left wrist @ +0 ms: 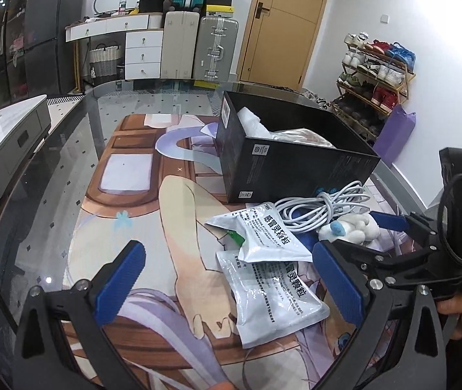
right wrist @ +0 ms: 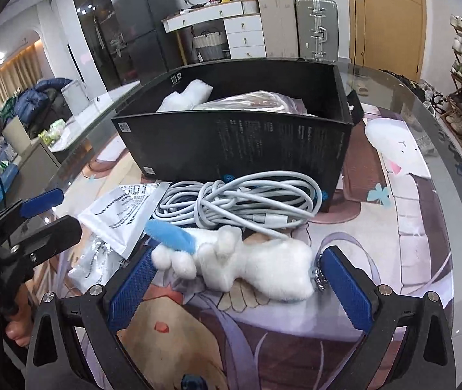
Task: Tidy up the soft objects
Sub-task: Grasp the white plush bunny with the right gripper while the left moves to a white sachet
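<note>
The glass surface [right wrist: 451, 195] carries a black box [right wrist: 237, 149] at twelve o'clock in the right wrist view, a coiled white cable [right wrist: 240, 201] just before it. The white plush toy [right wrist: 247, 260] lies between the wide-open right tool [right wrist: 240, 287]. The left tool [left wrist: 231, 279] gapes over two white sachets [left wrist: 273, 286], gripping nothing.

Big black words "感冒灵颗粒" on the top white packet [left wrist: 263, 230], with "999" at its corner. Same words, partly cut off, on the lower white packet [left wrist: 276, 295]. Small white print on the black box [left wrist: 282, 169], too tiny to read.
</note>
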`<state>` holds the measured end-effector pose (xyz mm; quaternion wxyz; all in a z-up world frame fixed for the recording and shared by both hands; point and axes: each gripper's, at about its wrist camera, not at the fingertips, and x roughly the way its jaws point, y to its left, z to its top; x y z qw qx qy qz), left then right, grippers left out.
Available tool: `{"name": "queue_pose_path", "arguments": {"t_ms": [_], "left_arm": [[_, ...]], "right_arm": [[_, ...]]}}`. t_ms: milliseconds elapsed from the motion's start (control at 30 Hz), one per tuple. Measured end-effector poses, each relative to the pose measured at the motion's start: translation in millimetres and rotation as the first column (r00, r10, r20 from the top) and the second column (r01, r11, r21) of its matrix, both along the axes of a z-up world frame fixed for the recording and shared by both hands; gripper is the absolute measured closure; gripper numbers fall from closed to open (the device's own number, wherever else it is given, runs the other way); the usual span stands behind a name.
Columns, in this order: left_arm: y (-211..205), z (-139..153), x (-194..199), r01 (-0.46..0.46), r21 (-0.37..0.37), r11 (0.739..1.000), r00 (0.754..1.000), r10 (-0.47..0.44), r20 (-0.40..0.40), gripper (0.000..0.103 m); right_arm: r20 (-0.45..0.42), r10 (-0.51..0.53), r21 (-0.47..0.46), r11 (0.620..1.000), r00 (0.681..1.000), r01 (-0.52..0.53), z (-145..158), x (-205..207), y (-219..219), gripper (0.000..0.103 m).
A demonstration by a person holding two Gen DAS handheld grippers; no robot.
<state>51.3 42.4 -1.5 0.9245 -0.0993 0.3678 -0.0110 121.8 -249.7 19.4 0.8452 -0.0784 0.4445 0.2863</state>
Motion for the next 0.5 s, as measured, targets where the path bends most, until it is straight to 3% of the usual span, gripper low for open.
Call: {"name": "queue_pose_path", "arguments": {"t_ms": [167, 300, 500], "left_arm": [[0.6, -2.8, 0.2, -0.006, 0.002, 1.000, 1.000, 0.006, -0.012, 0.000], [-0.7, -3.4, -0.7, -0.009, 0.005, 1.000, 1.000, 0.009, -0.014, 0.000], [-8.1, -6.1, -2.0, 0.008, 0.012, 1.000, 0.999, -0.008, -0.036, 0.000]], "right_arm": [[0.001, 0.006, -0.005, 1.000, 1.000, -0.006, -1.9, 2.9, 1.3, 0.001], [0.011, -0.002, 0.012, 1.000, 1.000, 0.002, -0.2, 0.1, -7.9, 0.012], [0.026, 0.014, 0.031, 0.999, 1.000, -0.014, 0.5, -10.6, -23.3, 0.015]]}}
